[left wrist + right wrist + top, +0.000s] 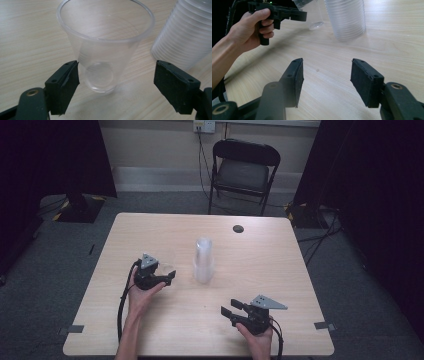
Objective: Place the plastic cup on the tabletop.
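A single clear plastic cup (105, 50) stands on the wooden table (165, 230), mouth up, between the jaws of my left gripper (117, 72). That gripper is open: one jaw touches the cup's side and the other stands well clear. In the high view the left gripper (167, 276) and the cup (167, 269) sit left of centre. A tall stack of clear cups (203, 260) stands just to their right, also seen as the stack (182, 37) and stack (347, 20). My right gripper (227, 312) rests near the front edge, and the right gripper (325, 72) is open with nothing between its jaws.
A small dark round spot (238, 228) lies at the table's far side. A black folding chair (243, 170) stands beyond the table. Cables trail from both grippers toward the front edge. Bare tabletop lies right of the stack.
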Available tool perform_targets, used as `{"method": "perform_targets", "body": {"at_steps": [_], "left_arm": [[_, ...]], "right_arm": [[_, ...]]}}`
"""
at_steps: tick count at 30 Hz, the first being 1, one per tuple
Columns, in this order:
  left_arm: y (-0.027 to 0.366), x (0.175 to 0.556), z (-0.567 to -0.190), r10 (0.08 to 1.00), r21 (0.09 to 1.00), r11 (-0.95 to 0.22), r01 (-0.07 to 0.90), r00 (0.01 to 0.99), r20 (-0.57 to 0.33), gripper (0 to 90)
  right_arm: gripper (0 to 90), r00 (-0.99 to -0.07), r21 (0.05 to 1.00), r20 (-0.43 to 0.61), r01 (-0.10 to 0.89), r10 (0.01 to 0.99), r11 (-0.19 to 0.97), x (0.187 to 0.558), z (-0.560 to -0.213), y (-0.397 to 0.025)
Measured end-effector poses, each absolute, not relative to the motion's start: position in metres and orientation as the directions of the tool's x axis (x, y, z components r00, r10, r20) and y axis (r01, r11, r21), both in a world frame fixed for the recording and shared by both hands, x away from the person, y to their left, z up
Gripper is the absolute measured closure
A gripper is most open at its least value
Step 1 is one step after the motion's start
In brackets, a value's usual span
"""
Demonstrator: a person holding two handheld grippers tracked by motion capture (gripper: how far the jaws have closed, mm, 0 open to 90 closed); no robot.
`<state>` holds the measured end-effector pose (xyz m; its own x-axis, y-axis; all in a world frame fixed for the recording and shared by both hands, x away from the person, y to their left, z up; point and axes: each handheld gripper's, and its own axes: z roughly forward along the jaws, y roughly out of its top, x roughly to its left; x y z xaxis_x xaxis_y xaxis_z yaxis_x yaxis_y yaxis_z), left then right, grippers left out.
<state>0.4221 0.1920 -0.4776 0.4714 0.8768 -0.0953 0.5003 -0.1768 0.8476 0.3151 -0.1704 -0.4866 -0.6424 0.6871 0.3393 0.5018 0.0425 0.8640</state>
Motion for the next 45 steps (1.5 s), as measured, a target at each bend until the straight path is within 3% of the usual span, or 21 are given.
{"method": "perform_targets", "body": {"at_steps": [4,18,21,37,41,45], "left_arm": [[0.193,0.41,-0.477,0.867,0.86,-0.152,0.487,0.483,-0.12,16.6],[0.196,0.367,-0.467,0.854,0.896,-0.082,0.437,0.494,-0.162,18.8],[0.196,0.359,-0.467,0.859,0.898,-0.112,0.426,0.496,-0.128,18.7],[0.196,0.301,-0.481,0.832,0.907,-0.127,0.401,0.54,-0.122,15.8],[0.193,0.297,-0.485,0.857,0.91,-0.138,0.39,0.508,-0.087,16.8],[0.192,0.298,-0.489,0.851,0.906,-0.13,0.404,0.515,-0.107,16.8]], "right_arm": [[41.6,-0.638,0.868,0.305,0.492,0.707,0.069,0.314,-0.487,-0.172],[39.8,-0.614,0.868,0.293,0.492,0.733,0.065,0.31,-0.486,-0.181],[39.8,-0.612,0.87,0.288,0.489,0.737,0.066,0.309,-0.486,-0.182],[39.7,-0.61,0.87,0.273,0.487,0.744,0.081,0.309,-0.486,-0.18],[37.2,-0.609,0.871,0.256,0.482,0.75,0.093,0.31,-0.485,-0.179],[29.9,-0.579,0.87,0.225,0.481,0.784,0.106,0.314,-0.486,-0.179]]}}
